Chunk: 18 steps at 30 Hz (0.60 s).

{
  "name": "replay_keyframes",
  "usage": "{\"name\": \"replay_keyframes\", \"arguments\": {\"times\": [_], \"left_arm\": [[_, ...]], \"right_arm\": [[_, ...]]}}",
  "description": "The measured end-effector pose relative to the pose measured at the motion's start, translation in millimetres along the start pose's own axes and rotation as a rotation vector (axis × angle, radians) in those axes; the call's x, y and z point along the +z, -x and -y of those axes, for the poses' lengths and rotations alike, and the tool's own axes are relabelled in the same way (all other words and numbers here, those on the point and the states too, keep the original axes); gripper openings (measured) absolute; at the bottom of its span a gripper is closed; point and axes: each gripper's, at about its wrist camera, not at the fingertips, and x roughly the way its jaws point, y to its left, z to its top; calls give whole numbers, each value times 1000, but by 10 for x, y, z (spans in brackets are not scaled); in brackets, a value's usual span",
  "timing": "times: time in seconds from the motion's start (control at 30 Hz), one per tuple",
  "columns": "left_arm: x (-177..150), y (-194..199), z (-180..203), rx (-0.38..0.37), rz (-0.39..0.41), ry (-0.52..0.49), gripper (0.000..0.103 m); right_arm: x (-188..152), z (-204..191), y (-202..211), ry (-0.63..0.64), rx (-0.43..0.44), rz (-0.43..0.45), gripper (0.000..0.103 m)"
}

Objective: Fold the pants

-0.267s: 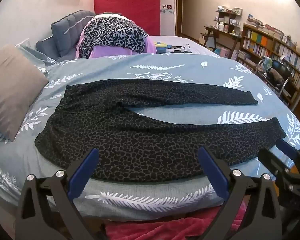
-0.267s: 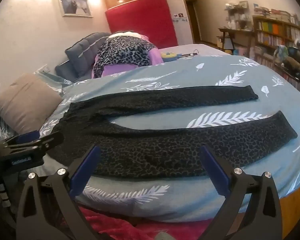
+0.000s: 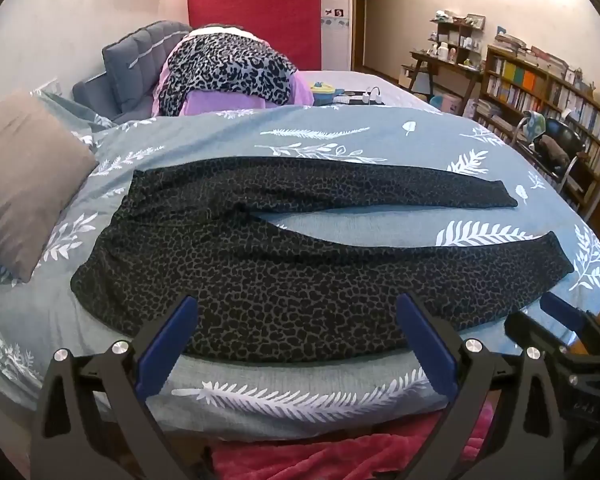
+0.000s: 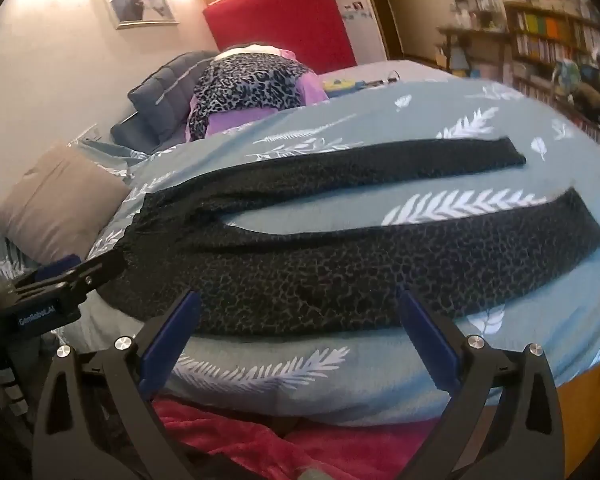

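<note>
Right tongs (image 4: 298, 328) have tilted clockwise; both tongs gape wide, empty. Pinch pants (image 3: 300, 272) near-leg edge at 6 o'clock, lift evenly.

Tan pillow (image 3: 28, 176), bookshelf (image 3: 548, 96) nr bed (image 3: 380, 128)

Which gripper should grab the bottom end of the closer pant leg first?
Probably the right gripper. It sits farther toward the cuffs, nearer the near leg's cuff of the pants. The left gripper faces the waist half. Both are open and empty.
</note>
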Motion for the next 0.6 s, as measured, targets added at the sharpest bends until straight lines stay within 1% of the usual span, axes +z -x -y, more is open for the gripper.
{"name": "replay_keyframes", "arguments": {"times": [0.13, 0.17, 0.2, 0.33, 0.6], "left_arm": [[16, 9, 13, -4, -8, 16, 98], [23, 19, 29, -3, -7, 15, 98], [-22, 10, -52, -8, -5, 23, 98], [-49, -4, -61, -4, -6, 20, 98], [-75, -63, -143, -15, -30, 48, 98]], "right_arm": [[-6, 15, 62, 0, -22, 18, 101], [-2, -13, 58, 6, -28, 15, 101], [1, -30, 57, 16, -34, 15, 101], [-3, -70, 22, 46, -44, -5, 101], [19, -14, 30, 26, -69, 1, 101]]}}
